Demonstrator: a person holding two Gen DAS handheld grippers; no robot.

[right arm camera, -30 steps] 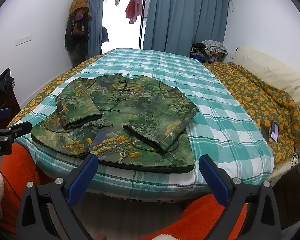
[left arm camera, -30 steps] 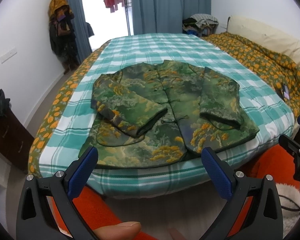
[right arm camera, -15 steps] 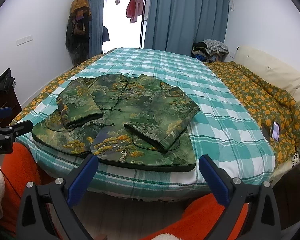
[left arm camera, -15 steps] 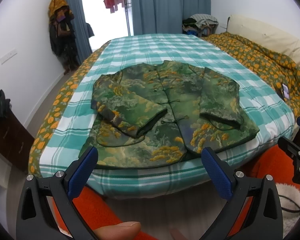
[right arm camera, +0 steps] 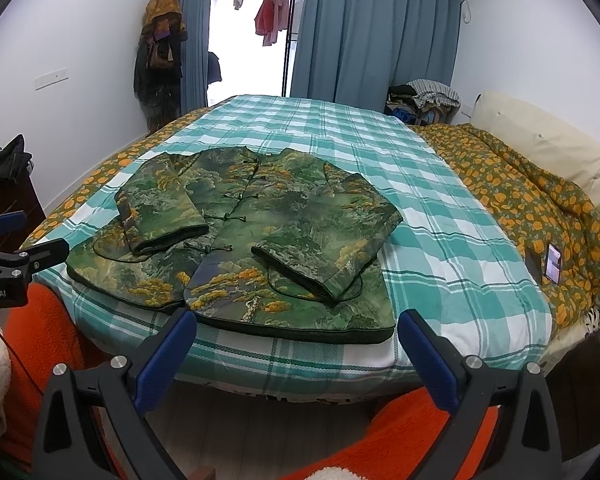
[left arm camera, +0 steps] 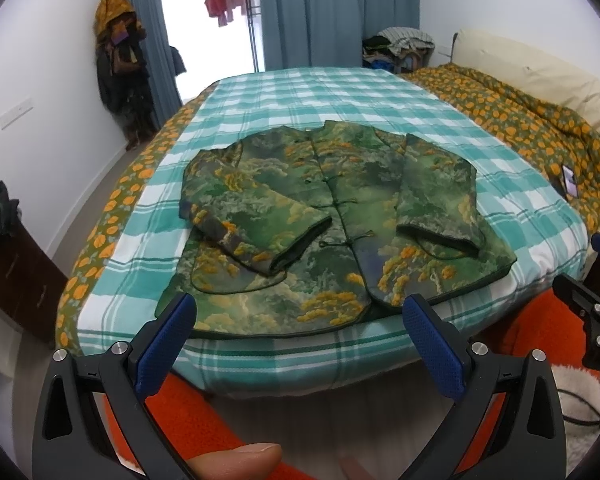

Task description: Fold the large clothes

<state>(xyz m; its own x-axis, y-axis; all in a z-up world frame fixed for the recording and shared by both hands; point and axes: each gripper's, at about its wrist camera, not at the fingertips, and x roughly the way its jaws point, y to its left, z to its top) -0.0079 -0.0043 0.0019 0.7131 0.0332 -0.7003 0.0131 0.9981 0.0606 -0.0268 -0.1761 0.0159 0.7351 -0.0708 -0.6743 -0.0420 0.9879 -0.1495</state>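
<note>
Left wrist view: your left tongs (left arm camera: 298, 316) are spread wide w/ nothing between the blue pads, held just short of the bed's near edge, above the floor. The jacket (left arm camera: 332, 216) lies flat on the checked sheet (left arm camera: 340, 96), front side up, knot buttons closed down the middle, collar pointing to the far end of the bed. Both sleeves are folded in over the front: one runs diagonally across the left half, the other lies straight down the right half. Hem sits right at the near edge of the bed. An orange-flower quilt (left arm camera: 512, 120) is bunched along the right side w/ a phone (left arm camera: 569, 185) on it. Your thumb (left arm camera: 236, 460) shows at the bottom edge. Part of your right tongs (left arm camera: 588, 308) pokes in at the right edge; from here you can't tell their state.

Right wrist view: your right tongs (right arm camera: 296, 320) are also wide apart, empty, hovering short of the bed edge, roughly in line w/ the jacket's (right arm camera: 260, 220) right half. Jacket sits toward the left-near part of the sheet (right arm camera: 380, 140), hem along the near edge, both sleeves on top of the front panels. Quilt (right arm camera: 540, 200) and phone (right arm camera: 553, 264) are to the right. Left tongs' tip (right arm camera: 24, 256) enters at the left edge, near the bed corner. Curtains (right arm camera: 372, 28) hang at the far wall.
</note>
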